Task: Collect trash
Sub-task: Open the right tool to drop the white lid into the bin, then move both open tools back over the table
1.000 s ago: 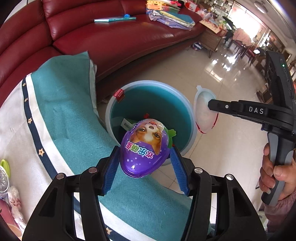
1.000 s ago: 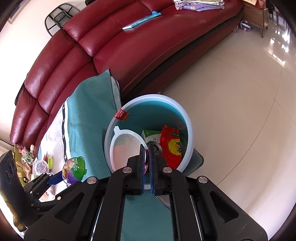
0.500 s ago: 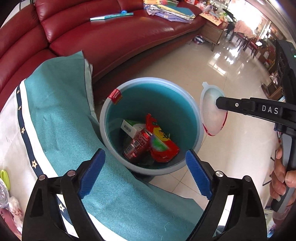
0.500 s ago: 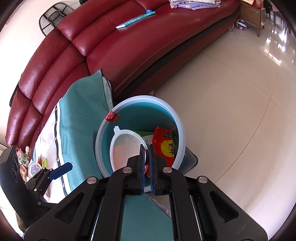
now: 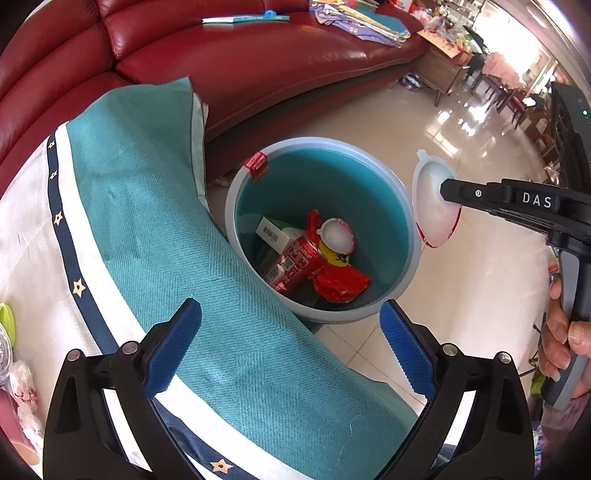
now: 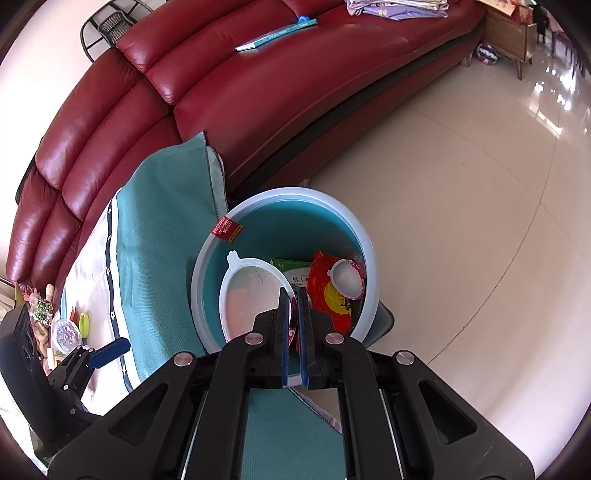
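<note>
Red leather sofa [image 6: 258, 92] w/ teal book [image 6: 277, 34], folded clothes [image 5: 362, 22], teal tablecloth [image 5: 155, 206], tiled floor [image 6: 461, 229]

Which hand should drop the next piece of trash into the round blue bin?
Right. The right gripper is shut on the white egg-shaped plastic shell, beside the round blue bin. The left gripper is open and empty.

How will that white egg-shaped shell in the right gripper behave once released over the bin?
The white shell looks thin and hollow, so probably light and stiff. It is pinched only at its rim by the right gripper, so it may tumble as it drops. The half already in the bin landed open side up.
</note>
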`<state>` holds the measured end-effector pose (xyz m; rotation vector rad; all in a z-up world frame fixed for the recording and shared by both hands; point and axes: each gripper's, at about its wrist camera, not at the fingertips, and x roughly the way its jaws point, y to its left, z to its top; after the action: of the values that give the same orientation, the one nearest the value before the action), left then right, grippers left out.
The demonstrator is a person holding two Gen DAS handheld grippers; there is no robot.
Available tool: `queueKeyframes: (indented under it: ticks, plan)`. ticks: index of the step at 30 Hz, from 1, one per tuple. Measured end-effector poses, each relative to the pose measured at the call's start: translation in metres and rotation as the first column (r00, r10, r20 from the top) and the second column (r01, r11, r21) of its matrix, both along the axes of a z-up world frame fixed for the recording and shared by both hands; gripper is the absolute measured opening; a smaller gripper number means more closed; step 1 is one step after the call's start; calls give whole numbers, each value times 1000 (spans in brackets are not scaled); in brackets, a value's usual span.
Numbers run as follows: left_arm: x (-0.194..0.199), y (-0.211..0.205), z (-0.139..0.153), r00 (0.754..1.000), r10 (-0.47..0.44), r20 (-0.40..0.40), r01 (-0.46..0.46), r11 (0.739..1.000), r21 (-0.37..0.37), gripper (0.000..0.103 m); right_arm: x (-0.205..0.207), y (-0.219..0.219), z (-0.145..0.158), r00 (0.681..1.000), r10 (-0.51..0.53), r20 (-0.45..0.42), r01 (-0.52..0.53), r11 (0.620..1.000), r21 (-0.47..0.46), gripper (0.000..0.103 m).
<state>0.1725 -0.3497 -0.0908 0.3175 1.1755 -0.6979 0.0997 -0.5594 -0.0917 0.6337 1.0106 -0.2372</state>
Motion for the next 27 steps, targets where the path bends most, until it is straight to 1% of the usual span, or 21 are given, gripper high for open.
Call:
queueKeyframes:
  ticks: [1, 3, 5, 6, 7, 8, 9, 10, 11, 12, 14, 15, 19, 27]
  plan:
    - [0, 2, -1, 1000, 4, -3, -4, 1000, 0, 97, 2, 1, 0, 1000, 1, -4, -1, 1000, -4, 5]
    - [0, 6, -2, 1000, 11, -6, -11, 1000, 0, 97, 4, 3, -1, 1000, 4, -11, -4, 1000, -12, 10]
    - [0, 9, -3, 1000, 16, -10, -16, 1000, -4, 97, 4, 5, -1, 1000, 4, -9, -5, 1000, -15, 24]
    - [0, 11, -3, 1000, 17, -14, -17, 1000, -7, 97, 5, 6, 0, 1000, 2, -5, -2, 1000, -19, 42]
    - [-1, 13, -3, 1000, 17, -17, -17, 1000, -10, 97, 5, 7, 1, 1000, -2, -1, 2, 1000, -27, 52]
    - [-1, 14, -3, 1000, 15, -18, -15, 1000, -12, 97, 5, 8, 2, 1000, -4, 1, 4, 999, -36, 53]
    - [-2, 15, -2, 1000, 12, -18, -12, 1000, -13, 97, 4, 9, 2, 1000, -4, -1, 4, 999, -40, 58]
    - [-2, 15, -2, 1000, 9, -15, -9, 1000, -12, 97, 5, 9, 3, 1000, -5, -5, 5, 999, -38, 70]
    - [-3, 16, -2, 1000, 7, -15, -8, 1000, -10, 97, 5, 9, 3, 1000, -9, -10, 9, 999, -38, 76]
    - [-3, 16, -2, 1000, 6, -16, -6, 1000, -10, 97, 5, 10, 4, 1000, -15, -15, 14, 999, -45, 79]
    - [-5, 18, -2, 1000, 6, -18, -6, 1000, -13, 97, 7, 13, 5, 999, -13, -41, 11, 998, -67, 81]
    - [-5, 20, -2, 1000, 8, -19, -9, 1000, -16, 97, 7, 14, 5, 999, -12, -53, 8, 997, -74, 84]
    - [-6, 27, -1, 1000, 18, -25, -18, 1000, -25, 97, 9, 22, 6, 996, -1, -93, -9, 995, -103, 88]
    - [-12, 50, 10, 999, 46, -4, -46, 998, -45, 97, 6, 44, 13, 992, 31, -121, -46, 990, -130, 88]
